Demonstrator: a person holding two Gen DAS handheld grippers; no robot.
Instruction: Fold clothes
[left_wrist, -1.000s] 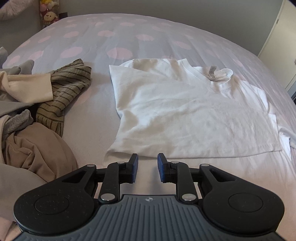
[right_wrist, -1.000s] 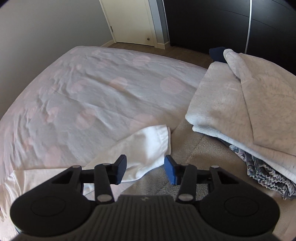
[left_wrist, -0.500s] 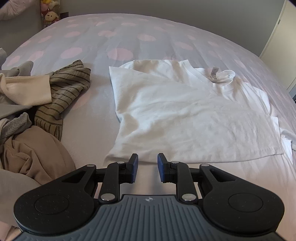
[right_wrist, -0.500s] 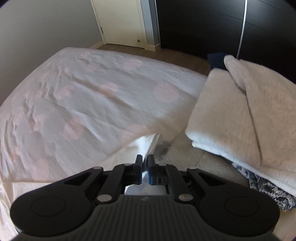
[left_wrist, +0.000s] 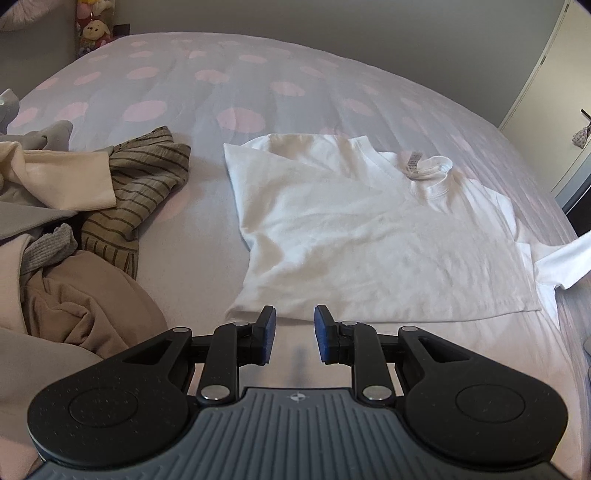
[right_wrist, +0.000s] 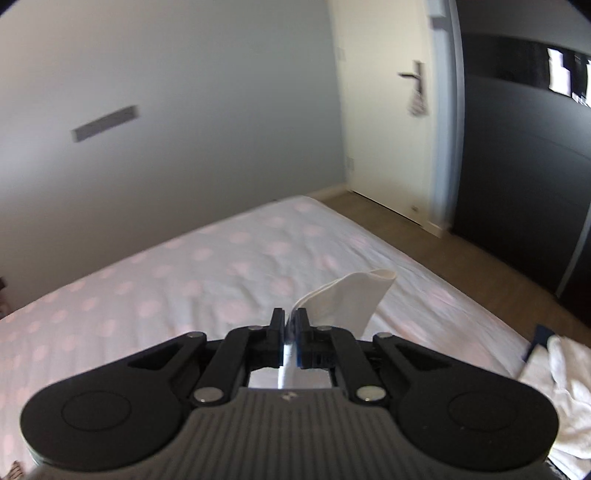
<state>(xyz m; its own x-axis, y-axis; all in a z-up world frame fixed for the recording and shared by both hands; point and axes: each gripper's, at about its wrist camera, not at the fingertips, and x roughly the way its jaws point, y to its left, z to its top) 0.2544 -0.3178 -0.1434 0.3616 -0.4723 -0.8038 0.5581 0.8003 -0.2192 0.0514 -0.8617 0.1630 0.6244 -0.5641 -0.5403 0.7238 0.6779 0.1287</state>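
The left tool (left_wrist: 294, 334) hangs low over the bed (left_wrist: 221, 96) with its blue pads spread apart and nothing between them, its tips just short of the near hem of the T-shirt (left_wrist: 369, 236). The T-shirt lies spread on the dotted sheet, its left side folded over the body, its collar and label turned toward the far right. Its right sleeve (left_wrist: 565, 262) is lifted off the bed at the frame's right edge. To the left of the T-shirt, apart from it, sits a heap of clothes (left_wrist: 74, 229): a tan piece nearest, then a grey ribbed cuff, a striped olive garment and a cream sleeve. Plush toys (left_wrist: 92, 29) stand against the wall beyond the bed's far corner. The right tool (right_wrist: 290, 326) is raised above the bed, clenched on the sleeve (right_wrist: 347, 299), which fans out past its tips and curls at its open end. A folded white blanket (right_wrist: 565, 384) lies at the right edge of that view. Farther off are the wooden floor (right_wrist: 424, 240), a cream door (right_wrist: 388, 129) and a dark wardrobe (right_wrist: 524, 166).
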